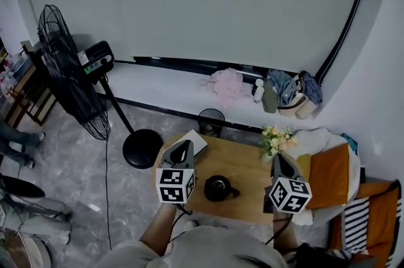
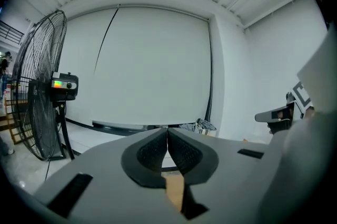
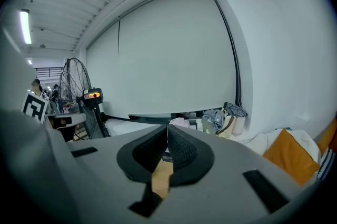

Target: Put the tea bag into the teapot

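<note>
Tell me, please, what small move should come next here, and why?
Probably tip both tools down toward the table: the left tool and right tool are shut, empty and aimed at the far wall, the black teapot sits between them, and no tea bag is visible.

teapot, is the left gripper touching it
Apart. The head view shows bare table between the teapot and the left gripper.
</note>
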{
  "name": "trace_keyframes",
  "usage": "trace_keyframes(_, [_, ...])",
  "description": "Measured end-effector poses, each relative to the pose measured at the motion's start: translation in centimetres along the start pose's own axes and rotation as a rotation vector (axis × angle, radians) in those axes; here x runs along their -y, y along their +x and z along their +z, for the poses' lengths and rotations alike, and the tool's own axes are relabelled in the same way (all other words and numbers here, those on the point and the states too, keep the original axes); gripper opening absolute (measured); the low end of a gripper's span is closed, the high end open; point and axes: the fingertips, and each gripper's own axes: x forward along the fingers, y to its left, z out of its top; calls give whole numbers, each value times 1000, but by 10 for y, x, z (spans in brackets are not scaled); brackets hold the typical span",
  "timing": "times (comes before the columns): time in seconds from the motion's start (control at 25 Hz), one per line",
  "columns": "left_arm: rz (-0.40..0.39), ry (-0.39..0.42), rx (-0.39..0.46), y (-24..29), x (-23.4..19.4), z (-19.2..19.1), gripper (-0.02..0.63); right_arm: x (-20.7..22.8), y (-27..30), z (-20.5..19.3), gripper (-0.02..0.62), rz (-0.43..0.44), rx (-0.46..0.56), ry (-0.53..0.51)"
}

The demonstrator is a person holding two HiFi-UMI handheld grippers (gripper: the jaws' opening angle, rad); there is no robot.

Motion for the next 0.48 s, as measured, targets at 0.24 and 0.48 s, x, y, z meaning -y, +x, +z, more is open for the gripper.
trace_keyframes(0.24, [-7, -2, -3, -1, 0, -2, 18, -3, -2, -3, 34, -21, -3, -6])
trace_keyframes(0.48, [-11, -10, -5, 1, -1, -5, 18, -5, 0, -8, 34, -23, -14, 19])
